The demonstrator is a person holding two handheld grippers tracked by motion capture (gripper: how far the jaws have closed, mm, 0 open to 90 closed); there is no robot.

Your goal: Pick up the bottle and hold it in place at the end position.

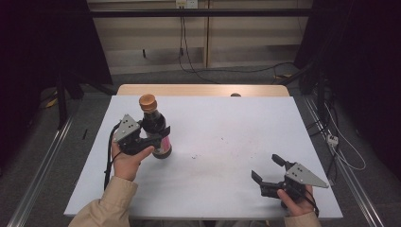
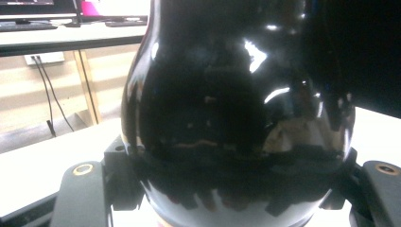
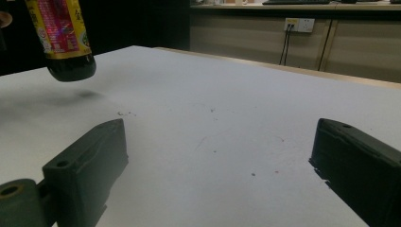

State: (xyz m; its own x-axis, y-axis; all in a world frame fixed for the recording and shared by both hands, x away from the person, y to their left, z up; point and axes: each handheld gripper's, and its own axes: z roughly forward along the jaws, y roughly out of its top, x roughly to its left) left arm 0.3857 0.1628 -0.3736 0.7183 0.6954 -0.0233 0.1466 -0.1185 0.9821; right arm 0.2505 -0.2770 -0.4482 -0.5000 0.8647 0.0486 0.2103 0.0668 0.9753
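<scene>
Bottle [image 1: 153, 127], dark, orange-capped, left of centre in the high view: your left claw [image 1: 150, 138] clamps it, lifted off the table [image 1: 227, 142]; your right claw [image 1: 266, 171] gapes empty; placement remains.

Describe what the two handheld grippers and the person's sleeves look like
Both tools are black with two blocky black jaws, each jaw carrying a brass-coloured rivet near its base. The left claw and the right claw each wear a grey three-cornered plate dotted with small dark holes. A black cable trails from the left one. The person's sleeves are beige.
</scene>
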